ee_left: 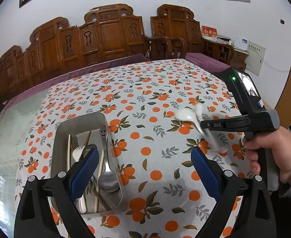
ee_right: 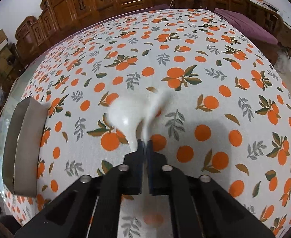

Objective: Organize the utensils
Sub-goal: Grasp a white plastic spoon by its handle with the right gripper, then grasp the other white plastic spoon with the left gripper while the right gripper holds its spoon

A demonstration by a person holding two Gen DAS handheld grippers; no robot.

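While clenched on a blurred white spoon (ee_right: 125, 117), right gripper (ee_right: 145, 143) fingers (ee_right: 139, 146) pinch its handle, bowl toward eleven o'clock above surface (ee_right: 205, 79); left gripper (ee_left: 145, 168) released, steel tray (ee_left: 66, 130) at nine o'clock.

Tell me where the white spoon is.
The white spoon, blurred, lies on the orange-print tablecloth at the right hand-held gripper, right of the steel tray.
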